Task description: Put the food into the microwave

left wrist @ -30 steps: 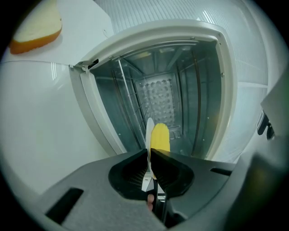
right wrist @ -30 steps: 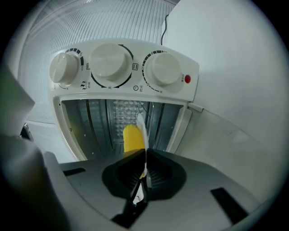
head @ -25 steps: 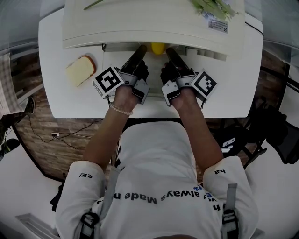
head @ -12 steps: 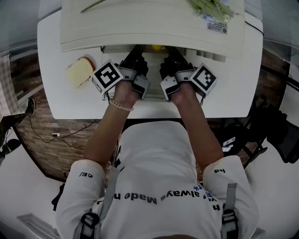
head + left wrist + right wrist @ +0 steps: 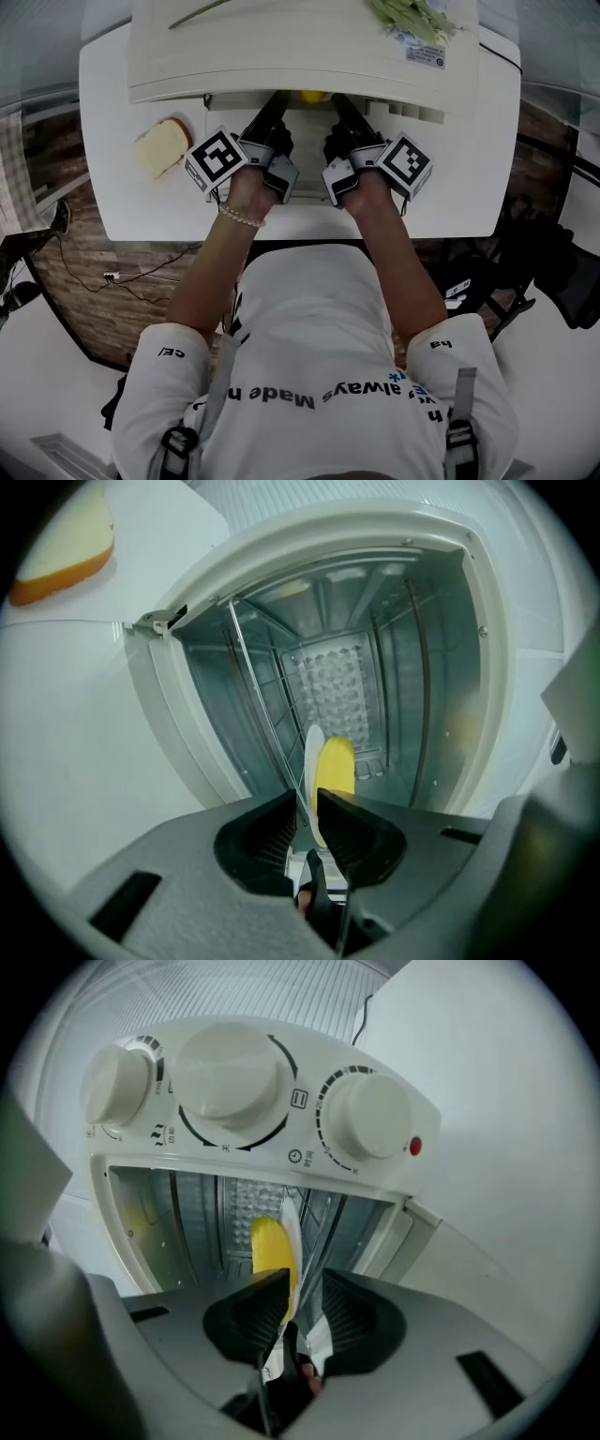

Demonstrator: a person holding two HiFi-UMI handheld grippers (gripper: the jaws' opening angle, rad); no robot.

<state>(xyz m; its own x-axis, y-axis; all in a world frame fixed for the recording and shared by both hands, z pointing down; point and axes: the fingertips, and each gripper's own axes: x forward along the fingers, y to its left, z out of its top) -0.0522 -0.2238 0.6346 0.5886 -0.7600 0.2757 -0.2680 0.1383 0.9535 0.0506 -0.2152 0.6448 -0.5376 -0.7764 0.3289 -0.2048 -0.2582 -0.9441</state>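
Presently gripping a white plate [image 5: 312,745] from two sides: pinching one part of its rim with the left gripper [image 5: 302,803], jaws closed down onto the thin white edge, and clamping another part of the rim with the right gripper [image 5: 305,1283], jaws likewise pressed onto the plate. Carrying a yellow food item [image 5: 336,766] on that plate, just beyond the jaw tips and a little to the inner side of each: right of the plate's edge in the left gripper view, left of it in the right gripper view. Holding plate and food at the mouth of the microwave [image 5: 309,52], with the food inside the opening, in front of the perforated back wall and beside the wire rack [image 5: 258,700]. Showing as an elongated oval, long axis seemingly running along the plate and away from the jaws toward the back of the cavity. Looking smooth, rounded at the far end and evenly bright yellow, with no finer detail readable. Peeking out in the head view only as a small yellow patch under the microwave's front edge, between the two grippers. Also noting a slice of bread [image 5: 161,145] lying on the white table [image 5: 450,192], well to the left of the left gripper, and green leaves [image 5: 408,14] resting on top of the microwave.
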